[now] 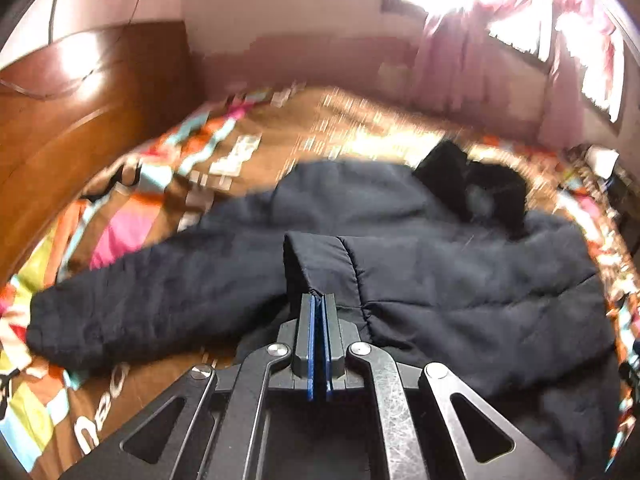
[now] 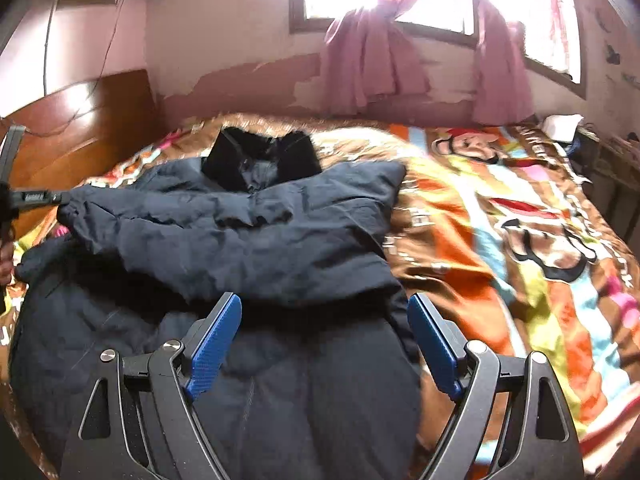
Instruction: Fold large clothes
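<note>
Nearest in our left wrist view, the left gripper has its blue pads pressed together, pinching a hemmed edge of the dark navy jacket; the pinched fabric stands up in a small fold just past the fingertips. In the right wrist view, the right gripper has its jaws spread wide, blue pads apart over the jacket's lower body, nothing clamped between them; we can't tell if the pads touch the fabric.

The jacket lies spread on the bed, on a bright cartoon-print blanket. One sleeve is folded across the chest, its cuff end at the left gripper, which shows at the left edge of the right view. In the left view another sleeve stretches out left on the blanket. The black furry collar sits at the jacket's far end.

Further back: a wooden headboard on the left, a pink wall with peeling paint, pink curtains tied at bright windows. The left view is motion-blurred.
</note>
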A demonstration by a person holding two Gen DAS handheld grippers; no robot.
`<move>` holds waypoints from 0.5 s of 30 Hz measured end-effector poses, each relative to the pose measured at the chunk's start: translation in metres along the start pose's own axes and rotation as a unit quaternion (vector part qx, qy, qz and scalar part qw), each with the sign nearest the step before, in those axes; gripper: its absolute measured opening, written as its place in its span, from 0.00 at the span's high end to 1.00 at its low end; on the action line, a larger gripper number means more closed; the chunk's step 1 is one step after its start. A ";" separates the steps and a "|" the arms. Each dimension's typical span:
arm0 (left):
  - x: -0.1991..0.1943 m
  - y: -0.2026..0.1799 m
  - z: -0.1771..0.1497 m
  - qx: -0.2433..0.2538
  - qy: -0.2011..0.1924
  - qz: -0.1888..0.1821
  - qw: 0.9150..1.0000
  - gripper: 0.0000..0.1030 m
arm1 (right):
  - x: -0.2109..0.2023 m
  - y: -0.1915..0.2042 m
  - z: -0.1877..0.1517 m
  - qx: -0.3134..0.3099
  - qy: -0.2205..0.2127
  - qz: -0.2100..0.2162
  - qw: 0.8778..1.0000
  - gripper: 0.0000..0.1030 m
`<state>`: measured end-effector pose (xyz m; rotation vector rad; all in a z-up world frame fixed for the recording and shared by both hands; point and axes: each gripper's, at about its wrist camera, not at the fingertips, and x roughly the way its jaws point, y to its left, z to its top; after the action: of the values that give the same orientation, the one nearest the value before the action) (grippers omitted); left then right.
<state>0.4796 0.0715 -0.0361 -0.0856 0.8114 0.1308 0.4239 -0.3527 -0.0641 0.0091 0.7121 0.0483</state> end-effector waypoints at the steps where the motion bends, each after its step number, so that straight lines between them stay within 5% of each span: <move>1: 0.011 0.002 -0.008 0.000 0.018 0.006 1.000 0.97 | 0.011 0.006 0.001 -0.001 0.012 0.003 1.000 0.21; 7: 0.033 0.002 -0.033 -0.006 0.029 0.010 1.000 0.96 | 0.056 0.035 0.008 -0.028 0.013 -0.021 0.999 0.21; 11: 0.039 0.004 -0.038 -0.016 0.033 0.007 0.999 0.93 | 0.091 0.051 0.000 -0.078 0.051 -0.058 0.994 0.10; 15: 0.041 0.010 -0.043 -0.030 0.023 -0.014 0.999 0.93 | 0.097 0.062 -0.007 -0.091 0.036 -0.075 0.992 0.08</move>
<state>0.4756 0.0794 -0.0954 -0.1567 0.8512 0.1270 0.4895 -0.2862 -0.1313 -0.2223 0.7766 -0.0296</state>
